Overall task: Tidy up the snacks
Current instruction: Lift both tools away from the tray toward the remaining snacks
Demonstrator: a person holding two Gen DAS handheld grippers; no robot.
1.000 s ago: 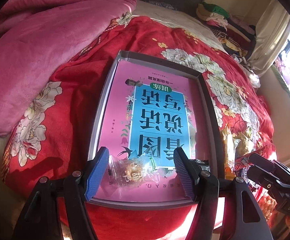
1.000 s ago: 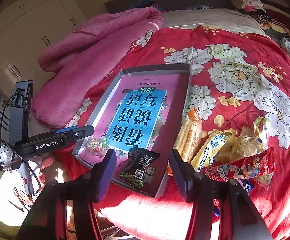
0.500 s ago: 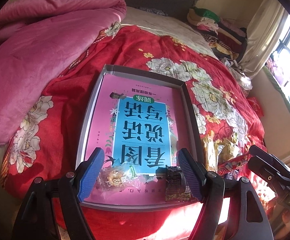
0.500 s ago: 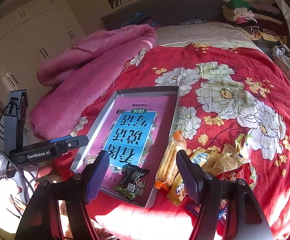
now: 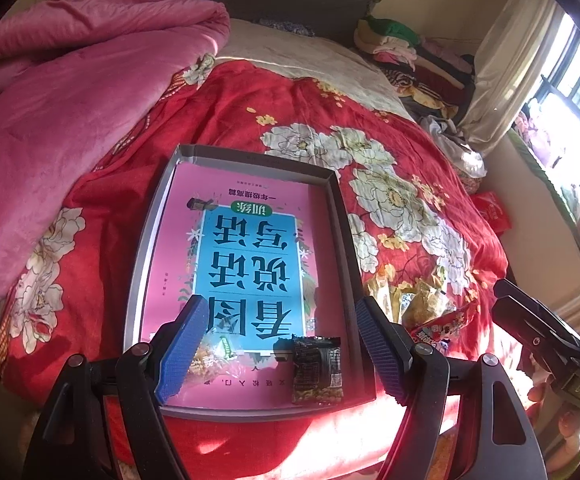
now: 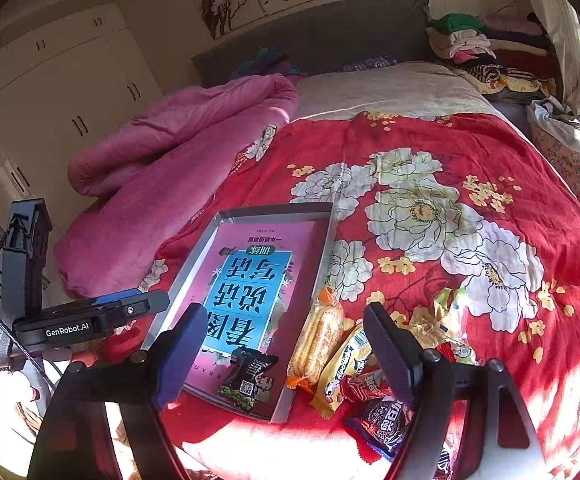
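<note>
Your right gripper (image 6: 285, 344) had just spread its fingers wide, empty, above the black packet (image 6: 248, 378) in the tray (image 6: 277, 211); your left gripper (image 5: 279, 334) stood wide, empty.

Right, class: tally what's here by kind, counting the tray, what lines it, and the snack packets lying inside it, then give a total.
tray: 1
book: 1
packets in the tray: 2 (clear packet, black packet)
Total: 4

Home bedroom; bed (image 6: 470, 152) w/ quilt (image 6: 161, 160), wardrobe (image 6: 57, 80).
</note>
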